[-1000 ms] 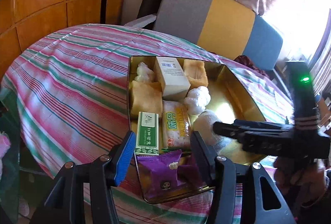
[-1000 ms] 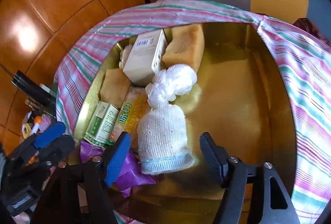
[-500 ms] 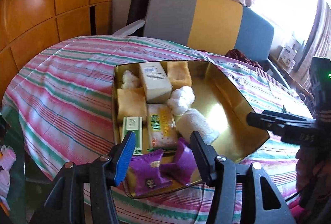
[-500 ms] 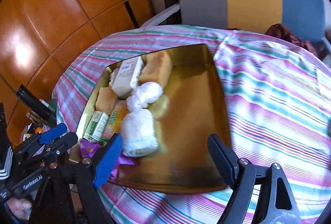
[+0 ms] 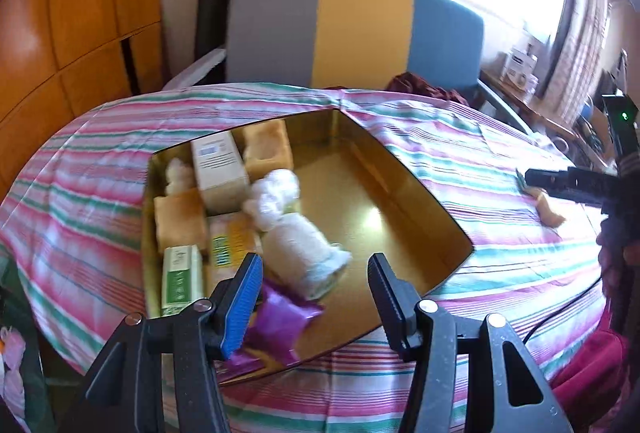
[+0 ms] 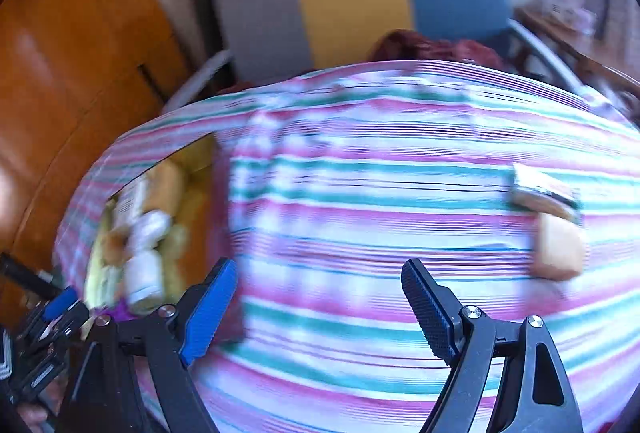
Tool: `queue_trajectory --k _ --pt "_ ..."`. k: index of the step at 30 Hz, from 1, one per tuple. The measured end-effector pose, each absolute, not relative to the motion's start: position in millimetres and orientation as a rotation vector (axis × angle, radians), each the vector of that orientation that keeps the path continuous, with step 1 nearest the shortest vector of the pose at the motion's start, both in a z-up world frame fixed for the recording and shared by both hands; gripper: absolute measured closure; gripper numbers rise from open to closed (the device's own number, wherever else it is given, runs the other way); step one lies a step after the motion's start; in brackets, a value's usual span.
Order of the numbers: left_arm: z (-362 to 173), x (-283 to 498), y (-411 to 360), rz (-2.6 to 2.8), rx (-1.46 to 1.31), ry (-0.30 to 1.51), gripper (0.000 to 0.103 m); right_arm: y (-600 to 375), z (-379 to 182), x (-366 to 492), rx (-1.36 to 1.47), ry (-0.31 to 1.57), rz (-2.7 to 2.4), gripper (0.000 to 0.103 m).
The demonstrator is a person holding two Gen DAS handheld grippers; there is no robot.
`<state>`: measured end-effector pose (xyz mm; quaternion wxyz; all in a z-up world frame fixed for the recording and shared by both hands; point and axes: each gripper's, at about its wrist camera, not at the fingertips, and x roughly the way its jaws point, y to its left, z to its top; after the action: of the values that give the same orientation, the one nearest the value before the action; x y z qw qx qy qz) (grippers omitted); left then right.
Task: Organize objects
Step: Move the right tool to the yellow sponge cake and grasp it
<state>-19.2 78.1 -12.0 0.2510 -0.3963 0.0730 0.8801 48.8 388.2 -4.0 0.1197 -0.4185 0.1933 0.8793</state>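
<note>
A gold tin tray lies on the striped tablecloth. Its left half holds a white box, sponge cakes, a white wrapped ball, a white knitted roll, a green packet and purple packets. My left gripper is open and empty above the tray's near edge. My right gripper is open and empty over bare cloth right of the tray. A tan bun and a small packet lie on the cloth, right of the gripper.
A grey, yellow and blue chair back stands behind the table. Wooden panelling fills the left. A dark red cloth lies at the table's far edge. The right wrist view is motion-blurred.
My right gripper has pulled out of the tray, leaving the white knitted roll there, and swung right over the bare cloth. My left gripper has backed away and turned slightly right.
</note>
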Motion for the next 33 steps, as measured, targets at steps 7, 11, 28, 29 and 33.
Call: queue_trajectory --k 7,11,28,29,33 --pt "-12 -16 107 2.323 -1.057 0.241 0.048 483 3 93 -1.073 0.676 2.344 0.018" --pt "-15 -14 122 2.281 -1.065 0.261 0.048 536 2 126 -0.97 0.797 2.206 0.017" --pt "-12 1 199 2.136 -1.041 0.345 0.048 573 -79 91 -1.257 0.732 2.089 0.012" --pt "-11 2 204 2.127 -1.037 0.352 0.048 573 -85 90 -1.281 0.722 2.083 0.025" --pt "-9 5 225 2.093 -1.012 0.387 0.048 570 -81 94 -1.277 0.659 2.102 0.043"
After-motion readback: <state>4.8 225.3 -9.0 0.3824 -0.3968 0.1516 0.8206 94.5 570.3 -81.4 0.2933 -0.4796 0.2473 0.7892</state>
